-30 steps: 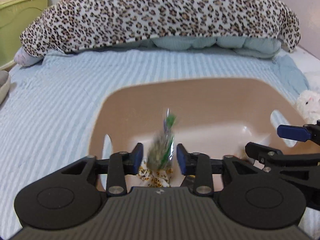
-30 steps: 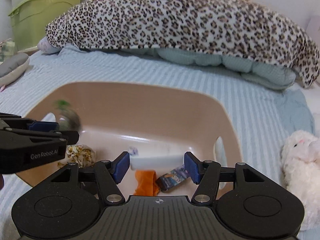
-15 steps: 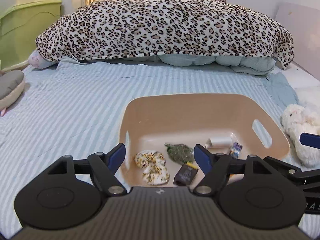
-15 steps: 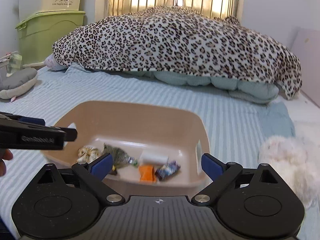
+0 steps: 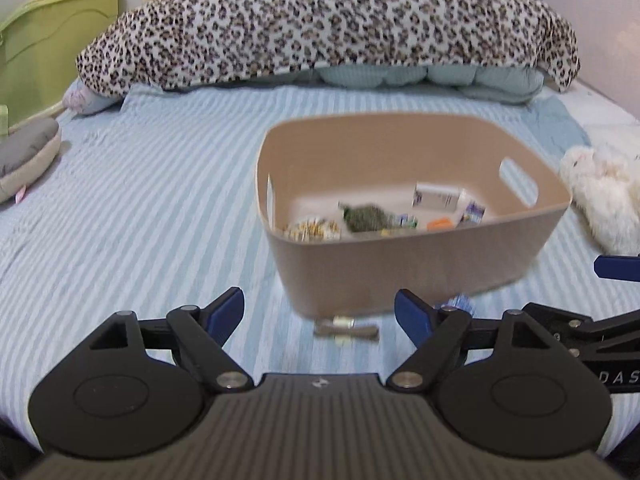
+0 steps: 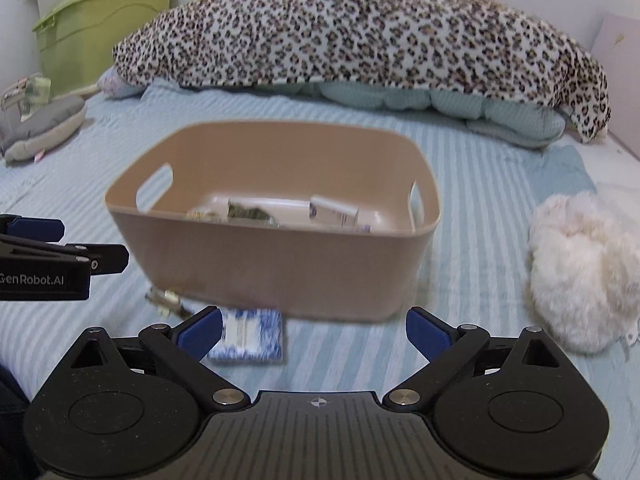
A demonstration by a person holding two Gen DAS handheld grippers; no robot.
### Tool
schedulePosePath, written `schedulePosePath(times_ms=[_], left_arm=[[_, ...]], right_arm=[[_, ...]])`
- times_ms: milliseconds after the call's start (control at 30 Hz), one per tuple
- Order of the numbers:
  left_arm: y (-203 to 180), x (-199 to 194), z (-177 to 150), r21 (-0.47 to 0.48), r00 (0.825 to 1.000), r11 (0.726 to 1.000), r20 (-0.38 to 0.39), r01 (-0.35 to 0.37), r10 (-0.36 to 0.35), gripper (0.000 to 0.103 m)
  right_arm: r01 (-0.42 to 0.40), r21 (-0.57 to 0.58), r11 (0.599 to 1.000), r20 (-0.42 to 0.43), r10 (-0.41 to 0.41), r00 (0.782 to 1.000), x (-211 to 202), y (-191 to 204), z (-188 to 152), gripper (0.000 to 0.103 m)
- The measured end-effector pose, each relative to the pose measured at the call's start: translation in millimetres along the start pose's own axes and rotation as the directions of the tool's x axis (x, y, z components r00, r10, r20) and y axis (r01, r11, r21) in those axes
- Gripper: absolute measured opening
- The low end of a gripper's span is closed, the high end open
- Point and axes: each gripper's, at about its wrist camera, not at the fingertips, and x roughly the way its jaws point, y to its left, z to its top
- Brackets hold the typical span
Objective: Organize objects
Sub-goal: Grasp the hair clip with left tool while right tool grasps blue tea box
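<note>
1. Tan bin (image 5: 420,268) on striped bedsheet (image 5: 140,208); holds green packet (image 5: 366,218), white box (image 5: 438,198), patterned pouch (image 5: 314,229), orange item (image 5: 440,223).
2. Left gripper (image 5: 319,310): spread wide, nothing held, short of the bin.
3. Right gripper (image 6: 314,330): spread wide, nothing held.
4. Right view only: blue-white packet (image 6: 250,334) fully visible, lying just before the bin.
5. Both views: small blurred wrapper (image 5: 346,328) beside the bin's front; white plush toy (image 6: 580,268) to its right.

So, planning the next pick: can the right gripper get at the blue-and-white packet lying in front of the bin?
Probably yes. The right gripper is open and empty, and the blue-and-white packet lies flat on the bedsheet beside its left finger, uncovered.
</note>
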Motion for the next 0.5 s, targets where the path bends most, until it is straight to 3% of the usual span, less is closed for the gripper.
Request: schedulePosePath(times_ms=[333, 500], left_arm=[[12.0, 35.5, -27.5, -0.001, 0.996, 1.0, -0.091, 0.011, -0.011, 0.083], [13.9, 51.3, -33.9, -0.019, 0.995, 1.0, -0.1, 0.015, -0.017, 0.083]], right_arm=[[-0.019, -0.01, 1.0, -0.12, 0.018, 0.993, 37.3, 15.5, -26.3, 0.1], [-0.035, -0.021, 0.999, -0.171, 0.031, 0.985, 57.5, 24.7, -31.1, 0.1]])
